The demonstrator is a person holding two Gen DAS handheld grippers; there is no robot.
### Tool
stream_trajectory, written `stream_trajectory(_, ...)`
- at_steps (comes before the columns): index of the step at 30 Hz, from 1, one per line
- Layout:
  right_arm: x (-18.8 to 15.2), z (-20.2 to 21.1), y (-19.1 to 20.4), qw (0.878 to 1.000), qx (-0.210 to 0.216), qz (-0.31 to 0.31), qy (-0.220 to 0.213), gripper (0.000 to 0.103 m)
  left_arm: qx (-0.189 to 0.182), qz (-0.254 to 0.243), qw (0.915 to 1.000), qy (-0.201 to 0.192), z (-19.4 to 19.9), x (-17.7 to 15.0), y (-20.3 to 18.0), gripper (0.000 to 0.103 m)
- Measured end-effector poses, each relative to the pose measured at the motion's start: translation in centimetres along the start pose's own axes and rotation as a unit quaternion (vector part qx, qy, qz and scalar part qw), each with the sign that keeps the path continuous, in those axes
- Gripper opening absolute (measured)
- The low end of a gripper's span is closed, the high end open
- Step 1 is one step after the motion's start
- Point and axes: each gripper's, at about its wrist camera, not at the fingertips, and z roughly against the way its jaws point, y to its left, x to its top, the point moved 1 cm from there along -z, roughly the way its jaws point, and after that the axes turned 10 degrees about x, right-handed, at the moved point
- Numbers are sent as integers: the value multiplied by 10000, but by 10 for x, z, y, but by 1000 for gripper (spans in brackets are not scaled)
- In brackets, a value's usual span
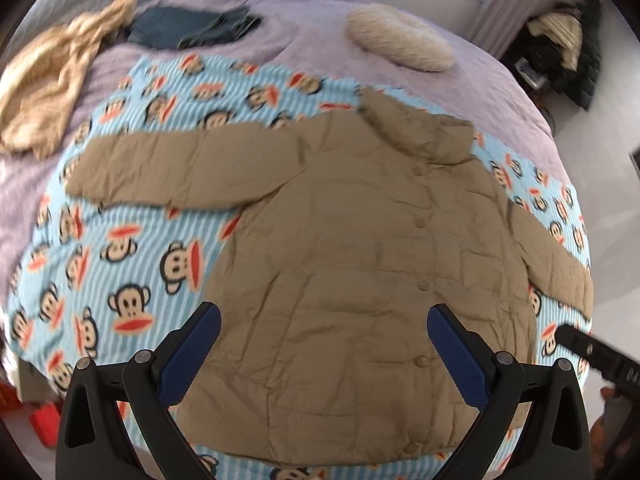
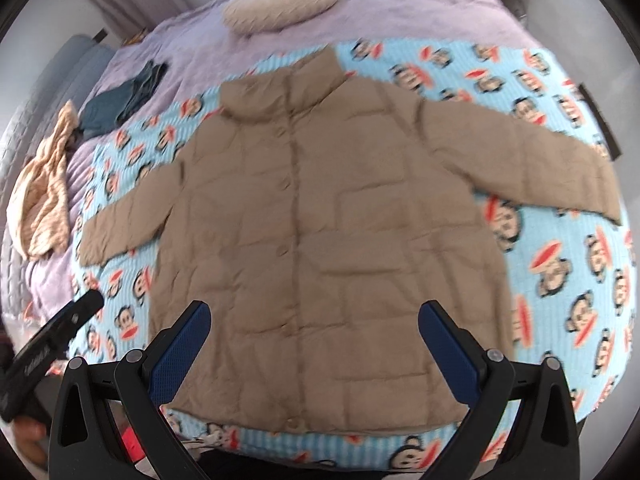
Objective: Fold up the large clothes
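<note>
A tan padded jacket [image 1: 352,248] lies flat and buttoned on a light-blue monkey-print blanket [image 1: 120,264], both sleeves spread out, collar at the far end. My left gripper [image 1: 324,320] hovers open above the jacket's lower left part, nothing between its blue pads. In the right wrist view the same jacket [image 2: 320,216] fills the middle, and my right gripper [image 2: 314,316] hovers open over its hem area. The right gripper's black body [image 1: 592,356] shows at the right edge of the left wrist view; the left gripper's body [image 2: 52,344] shows at the lower left of the right wrist view.
The blanket lies on a lilac bed cover [image 1: 304,12]. A cream fluffy cushion [image 1: 400,42] sits near the head end. A dark teal folded garment [image 1: 188,28] and a crumpled beige cloth [image 1: 52,80] lie at the far left. Dark furniture with clutter [image 1: 560,48] stands beside the bed.
</note>
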Motion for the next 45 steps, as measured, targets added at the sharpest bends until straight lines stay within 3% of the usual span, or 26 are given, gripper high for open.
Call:
stream_trajectory(4, 0, -36, 15, 9996, 225, 53, 185, 103, 106, 449, 9988, 137, -40, 6, 52, 103)
stream_trajectory(9, -6, -92, 38, 9970, 708, 182, 241, 103, -374, 1183, 9923, -12, -107, 26, 113, 103)
stream_trajectory(12, -9, -137, 50, 9948, 602, 312, 761, 103, -637, 1583, 9852, -140, -149, 44, 148, 103)
stream_trajectory(16, -10, -176, 67, 9920, 667, 457, 972, 103, -969, 2211, 9703, -162, -201, 69, 194, 103)
stream_trajectory(20, 1, -199, 77, 9921, 746, 616, 794, 103, -964, 2569, 9611, -314, -235, 94, 228, 103)
stream_trajectory(24, 22, -213, 88, 9931, 844, 687, 432, 103, -1008, 2913, 9489, -679, -244, 121, 259, 103)
stream_trajectory(27, 40, -223, 101, 9927, 933, 727, 239, 103, -813, 2965, 9476, -868, -244, 138, 271, 103)
stream_trajectory(29, 56, -229, 115, 9918, 1026, 760, 71, 103, -613, 2957, 9488, -921, -247, 148, 277, 74)
stream_trajectory(30, 62, -233, 123, 9913, 1060, 778, -20, 103, -573, 2895, 9519, -824, -251, 153, 280, 34)
stream_trajectory(31, 70, -236, 131, 9904, 1130, 791, -127, 102, -672, 2852, 9533, -734, -255, 156, 283, 11)
stream_trajectory(32, 76, -238, 138, 9890, 1239, 786, -190, 94, -833, 2864, 9518, -715, -255, 157, 286, 10)
stream_trajectory(33, 81, -241, 144, 9877, 1351, 769, -194, 75, -784, 2842, 9524, -780, -251, 157, 287, 10)
stream_trajectory(34, 85, -247, 149, 9867, 1434, 743, -162, 50, -668, 2687, 9568, -889, -242, 158, 284, 10)
stream_trajectory(36, 94, -262, 159, 9835, 1691, 645, -41, 28, -506, 2371, 9640, -1095, -226, 160, 273, 10)
stream_trajectory(40, 98, -294, 174, 9779, 1982, 652, 110, 25, -548, 1732, 9701, -1611, -175, 162, 247, 10)
stream_trajectory(45, 85, -345, 183, 9757, 2035, 559, 589, 24, -875, 981, 9699, -2048, -122, 168, 196, 10)
